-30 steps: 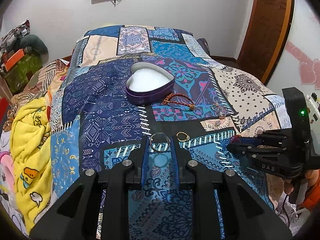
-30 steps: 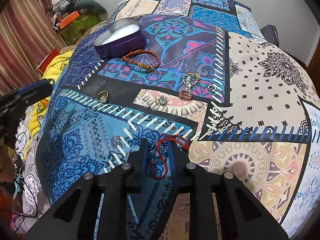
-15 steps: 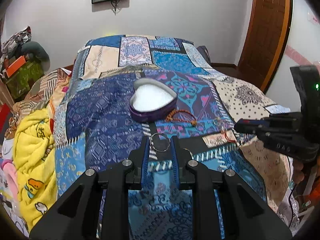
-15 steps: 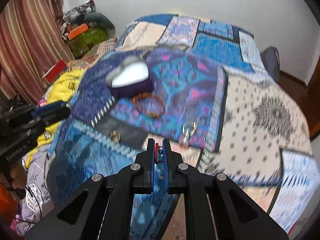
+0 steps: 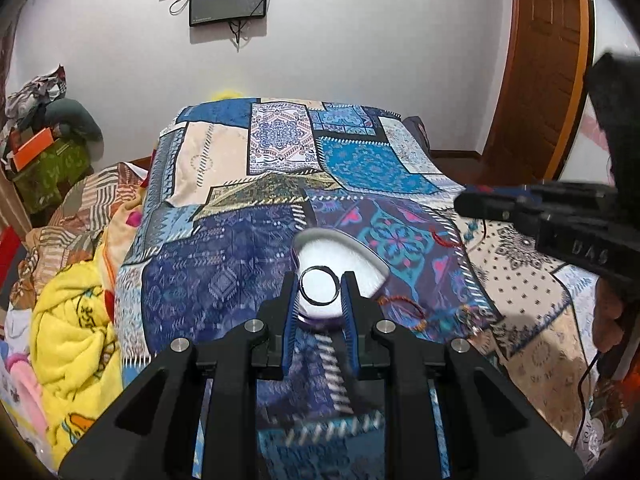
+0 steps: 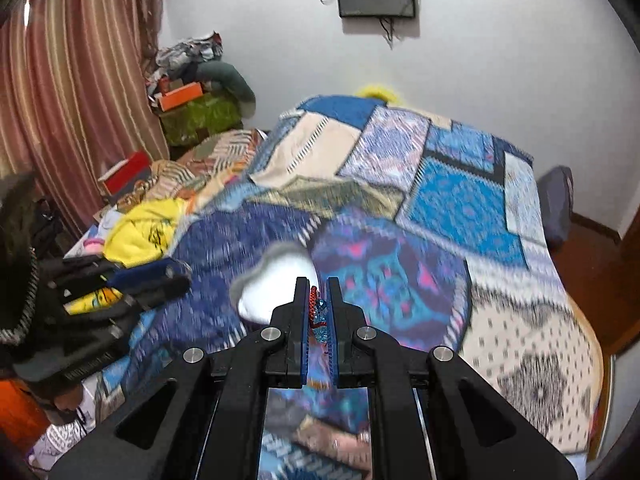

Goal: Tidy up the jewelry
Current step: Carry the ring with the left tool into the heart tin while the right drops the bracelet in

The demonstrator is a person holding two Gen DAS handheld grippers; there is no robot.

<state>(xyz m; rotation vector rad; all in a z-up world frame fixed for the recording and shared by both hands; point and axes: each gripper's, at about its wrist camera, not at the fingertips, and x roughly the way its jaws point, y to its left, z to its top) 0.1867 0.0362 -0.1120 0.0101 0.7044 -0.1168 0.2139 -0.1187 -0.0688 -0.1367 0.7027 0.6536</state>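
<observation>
Your left tool (image 5: 320, 290) clamps a metal ring (image 5: 319, 285), your right tool (image 6: 318, 308) a red beaded bracelet (image 6: 318, 314); the heart-shaped box (image 5: 340, 256) looks empty, and another bracelet (image 5: 402, 312) waits on the bed (image 5: 224, 264).

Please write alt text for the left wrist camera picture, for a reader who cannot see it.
The left gripper holds a thin metal ring between its fingers, in line with a heart-shaped box with a white lining on a patchwork bedspread. The right gripper enters from the right.
</observation>
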